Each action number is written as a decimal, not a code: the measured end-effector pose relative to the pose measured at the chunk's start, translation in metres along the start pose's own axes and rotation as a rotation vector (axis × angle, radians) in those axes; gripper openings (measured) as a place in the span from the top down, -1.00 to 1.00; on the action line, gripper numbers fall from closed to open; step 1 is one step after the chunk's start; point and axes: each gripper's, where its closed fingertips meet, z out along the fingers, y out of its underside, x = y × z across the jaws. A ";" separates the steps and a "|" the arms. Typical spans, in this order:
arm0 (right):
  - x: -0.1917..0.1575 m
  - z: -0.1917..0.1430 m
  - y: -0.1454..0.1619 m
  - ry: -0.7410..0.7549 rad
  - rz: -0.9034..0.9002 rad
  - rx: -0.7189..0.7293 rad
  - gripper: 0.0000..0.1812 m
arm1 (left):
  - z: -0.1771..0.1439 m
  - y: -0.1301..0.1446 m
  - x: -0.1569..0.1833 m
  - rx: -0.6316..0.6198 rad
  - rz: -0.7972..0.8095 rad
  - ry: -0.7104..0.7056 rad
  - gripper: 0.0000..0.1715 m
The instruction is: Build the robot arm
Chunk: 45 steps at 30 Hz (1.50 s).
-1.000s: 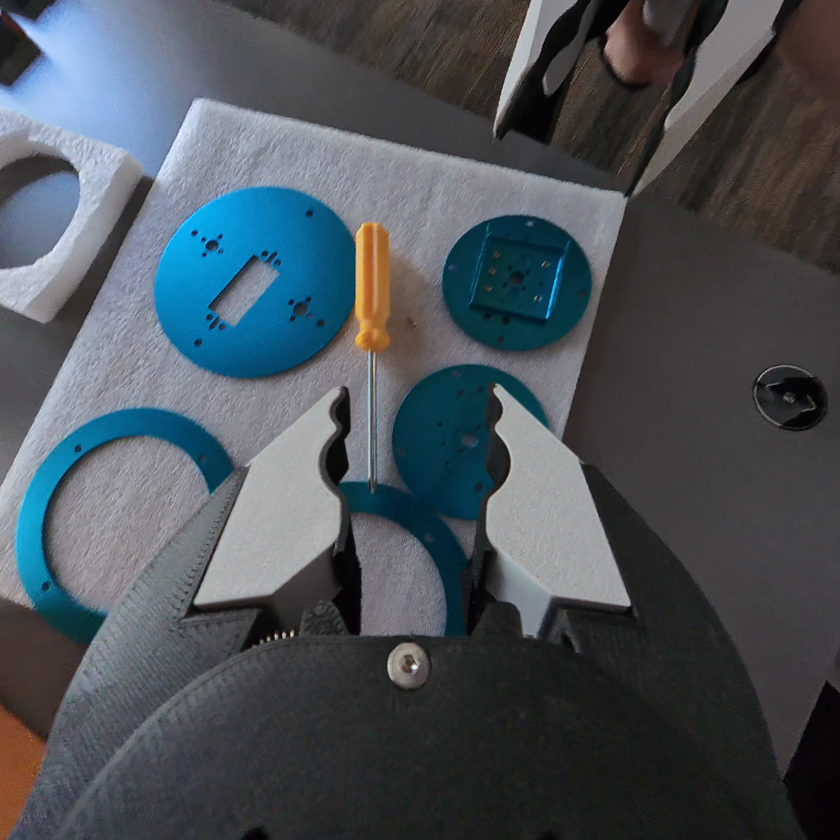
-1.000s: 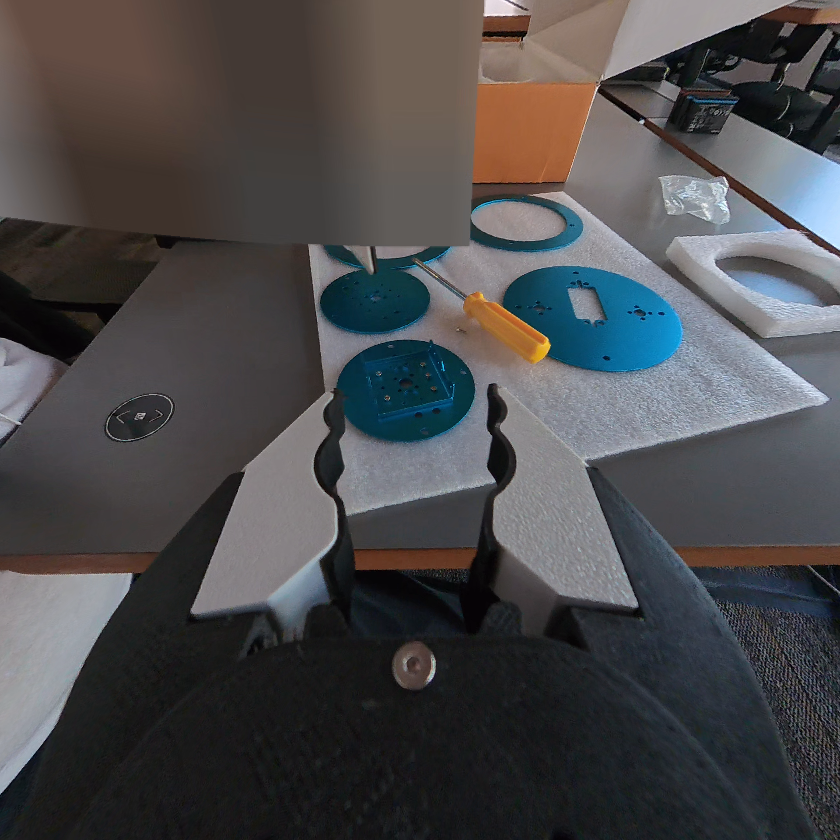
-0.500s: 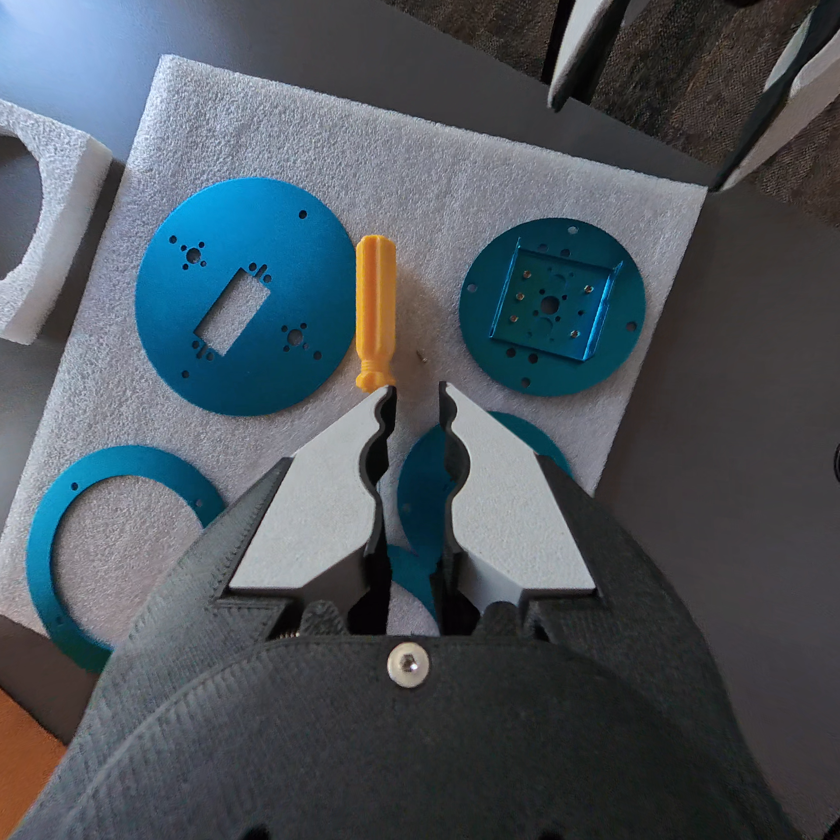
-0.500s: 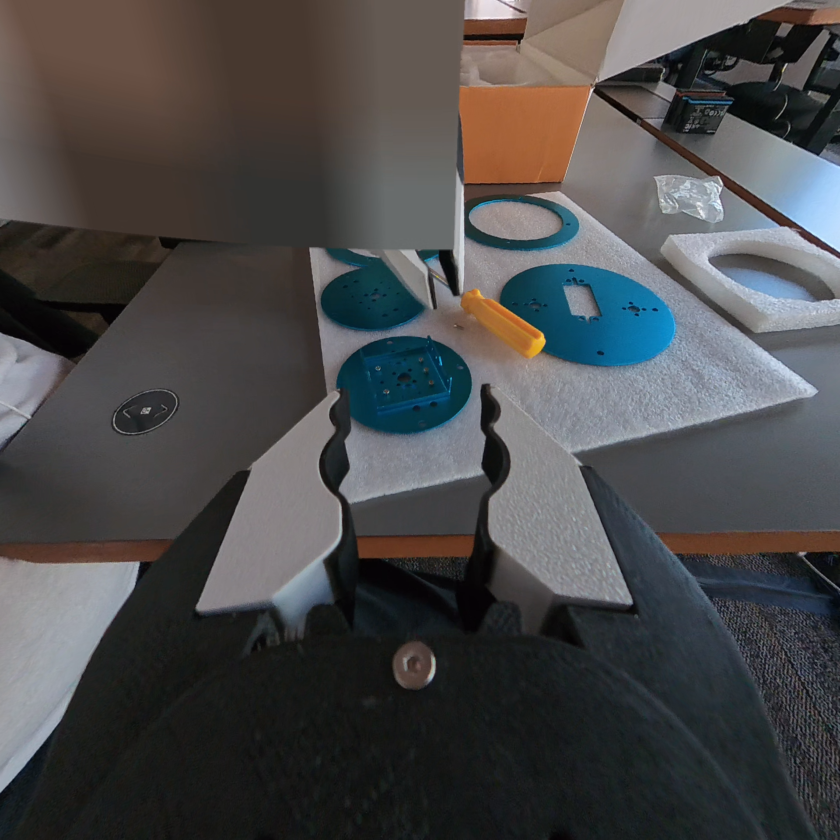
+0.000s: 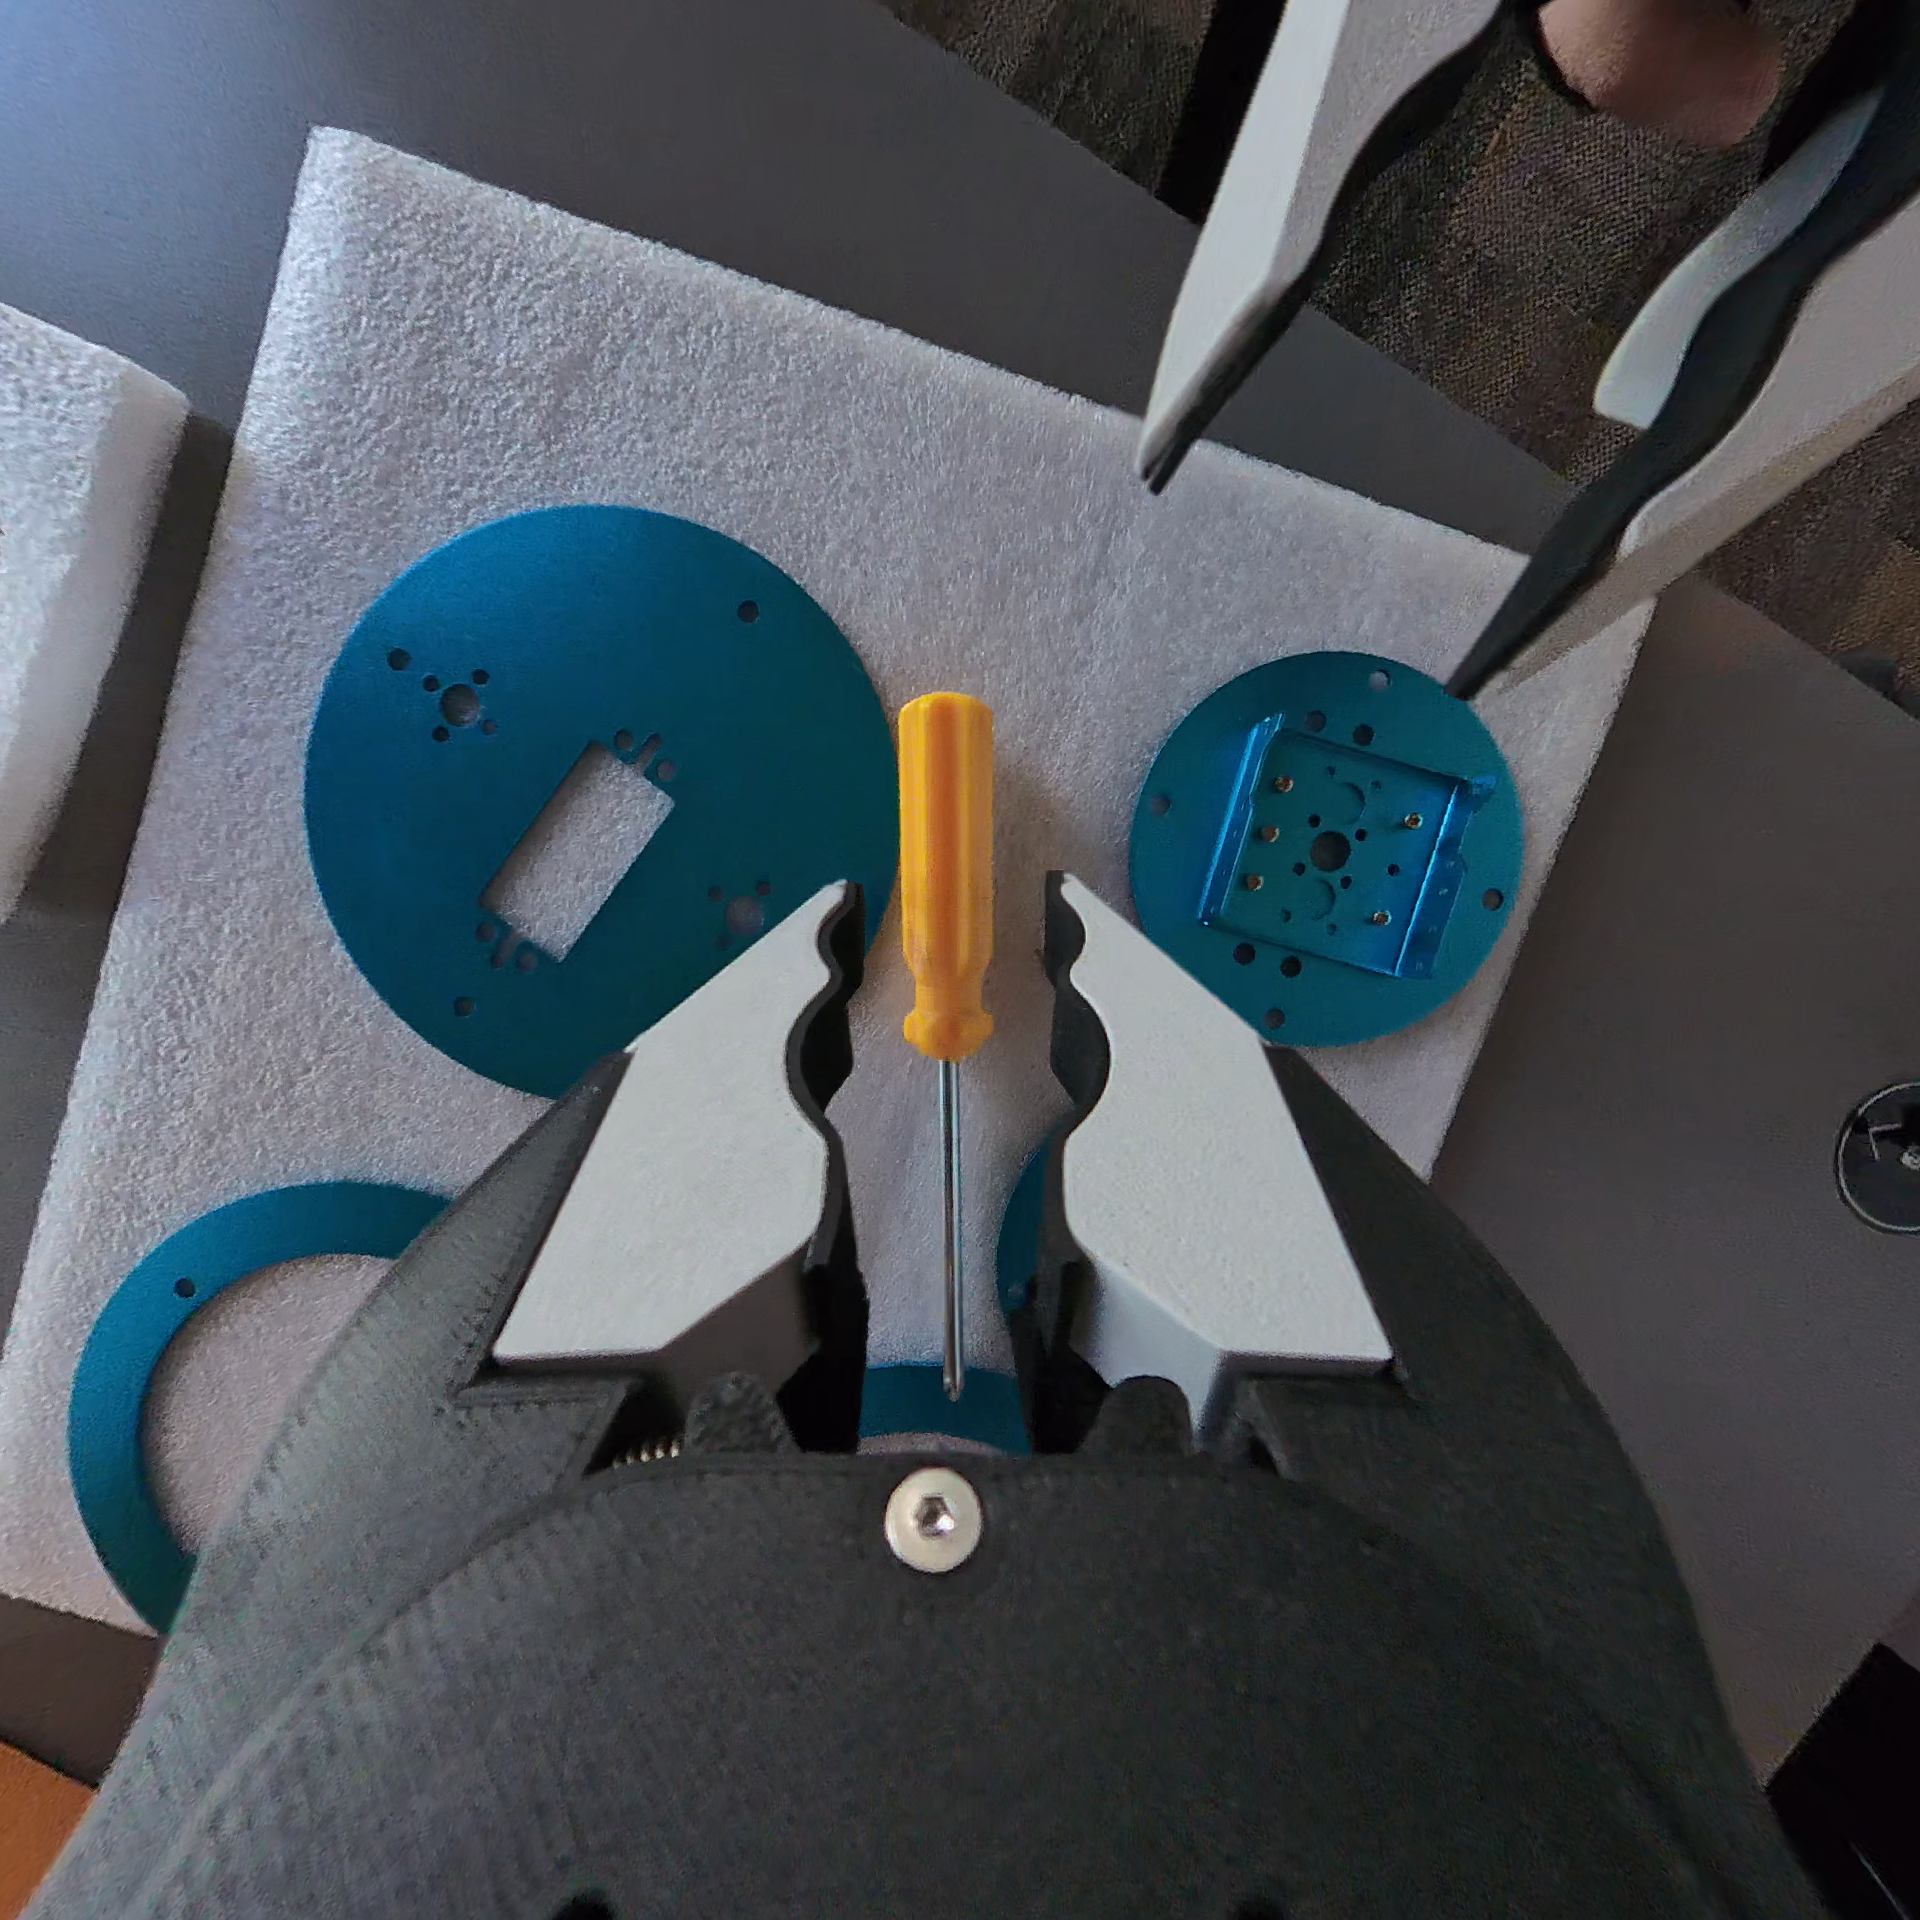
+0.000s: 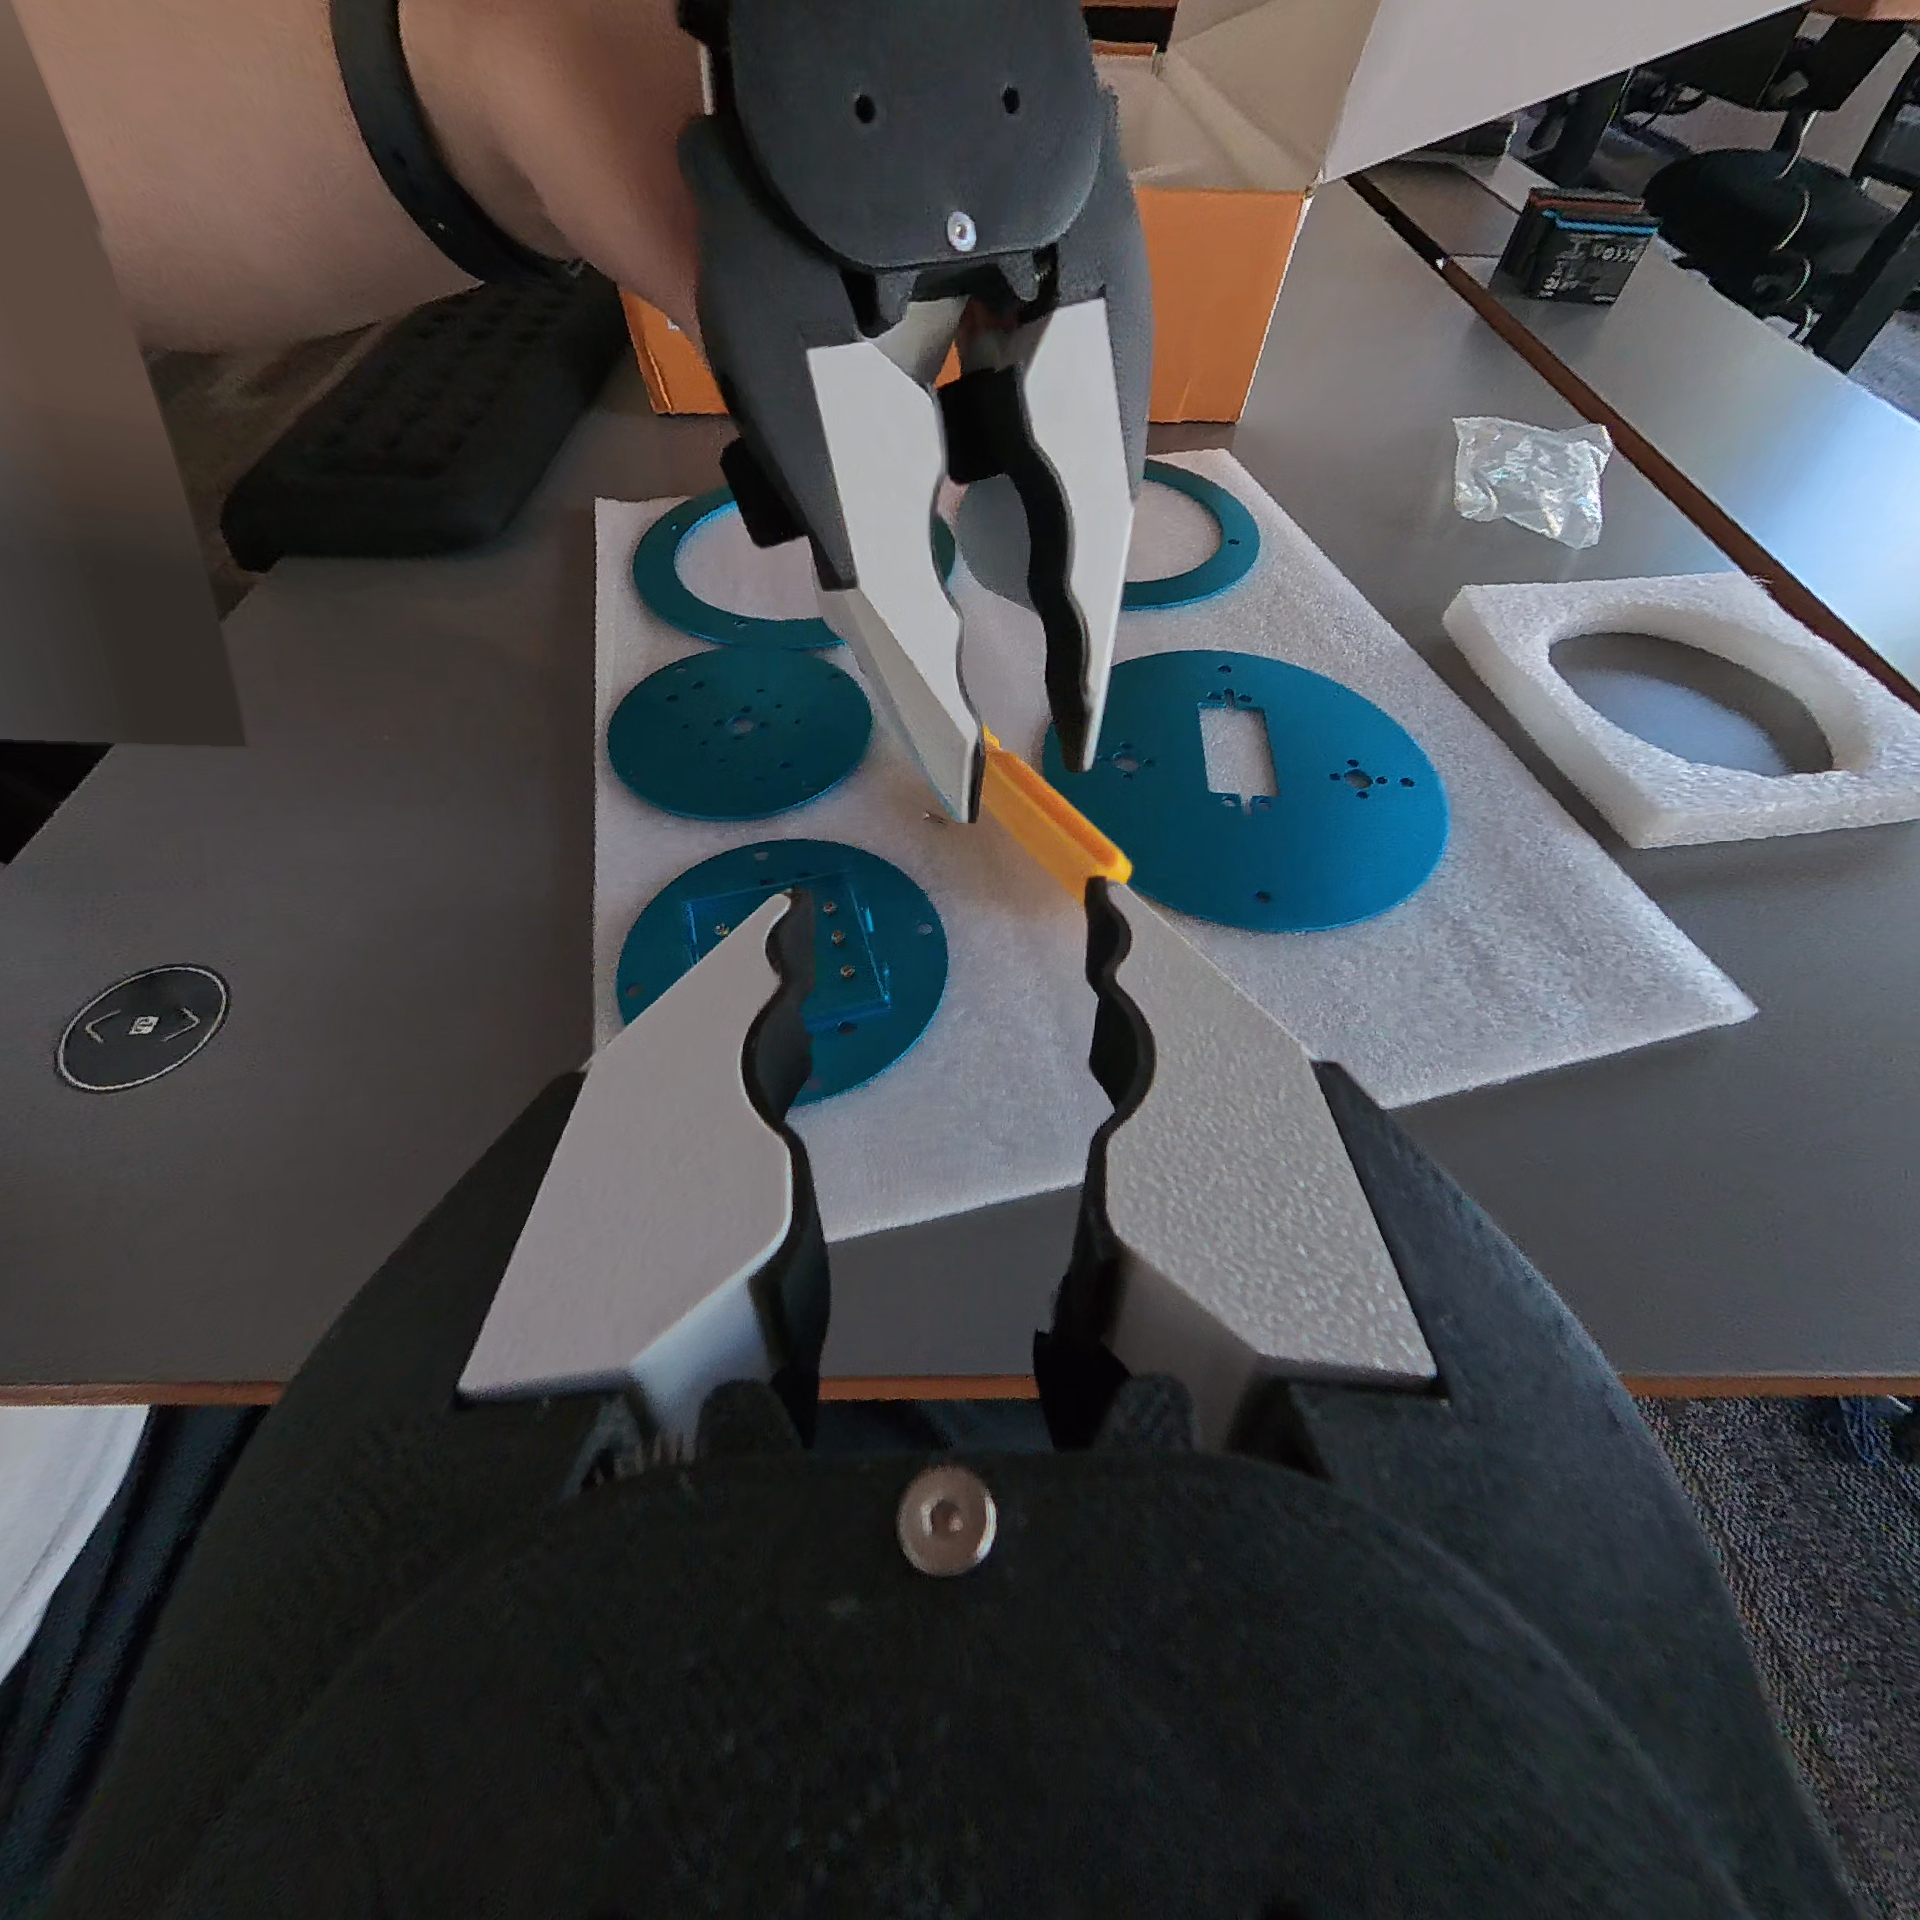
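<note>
An orange-handled screwdriver point(image 5: 943, 862) lies flat on a white foam sheet point(image 5: 727, 416). My left gripper point(image 5: 951, 904) is open. Its fingertips stand on either side of the handle's lower end, with a gap on each side. The right wrist view shows it point(image 6: 1023, 784) pointing down over the screwdriver point(image 6: 1049, 826). My right gripper point(image 6: 940, 896) is open and empty. It hovers over the sheet beside a blue disc with a square bracket point(image 6: 894, 935). In the left wrist view it point(image 5: 1304, 582) is above that disc point(image 5: 1327, 847).
A large blue disc with a rectangular hole point(image 5: 582, 790), a smaller drilled disc point(image 6: 738, 732) and blue rings point(image 5: 114, 1382) lie on the sheet. A tiny screw point(image 6: 935, 818) lies by the handle. A foam block with a round cut-out point(image 6: 1683, 707), a plastic bag point(image 6: 1527, 478) and an orange box point(image 6: 1216, 301) stand further off. The gap from one gripper's tips to the other's is roughly 7 centimeters.
My left gripper narrowed over the shaft, then widened and moved forward, so that it now flanks the handle. The screwdriver has stayed flat on the sheet. My right gripper moved in over the sheet.
</note>
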 end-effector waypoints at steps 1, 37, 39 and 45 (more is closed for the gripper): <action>-0.002 -0.001 0.002 0.003 0.001 -0.005 0.43 | 0.003 0.000 -0.001 -0.019 -0.005 -0.009 0.59; -0.079 0.024 -0.140 -0.199 0.117 0.091 0.83 | -0.134 -0.004 0.078 0.689 0.064 -0.012 0.53; -0.083 0.026 -0.145 -0.182 0.082 0.075 0.84 | -0.130 0.003 0.077 0.675 0.070 0.001 0.51; -0.098 0.037 -0.158 -0.119 -0.012 0.074 0.82 | -0.137 0.002 0.082 0.700 0.194 -0.080 0.81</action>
